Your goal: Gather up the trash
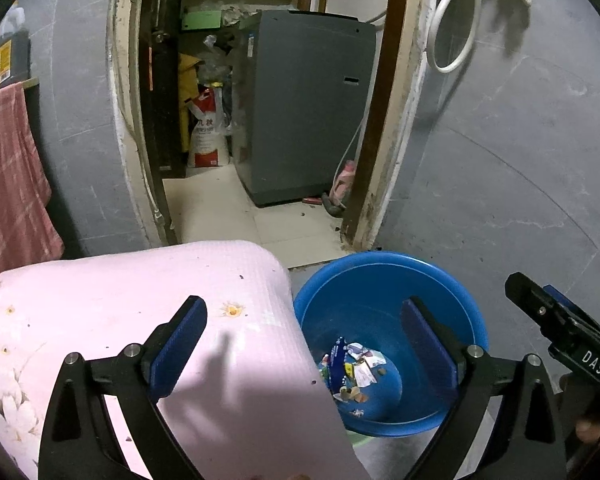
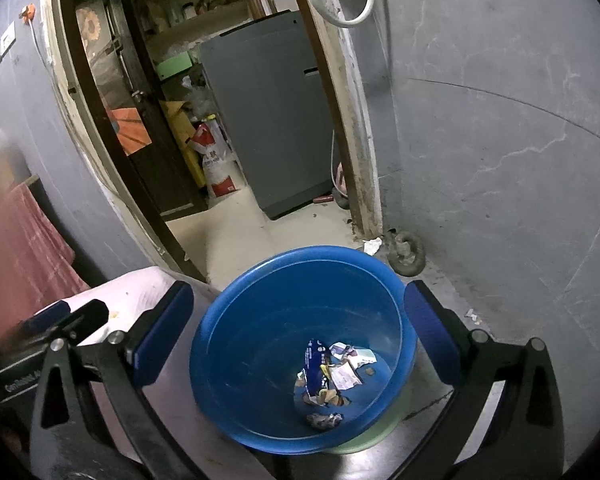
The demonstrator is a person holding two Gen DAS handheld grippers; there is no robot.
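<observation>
Blue basin on grey floor beside pink table

1 blue basin; 1 heap of trash scraps; 1 pink mat; 1 washing machine; 2 grippers.

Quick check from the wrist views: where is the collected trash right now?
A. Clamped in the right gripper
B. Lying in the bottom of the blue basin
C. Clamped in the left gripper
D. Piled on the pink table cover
B: the wrappers and paper scraps lie in the bottom of the blue basin, while the right gripper and left gripper both stand open and hold nothing.
</observation>
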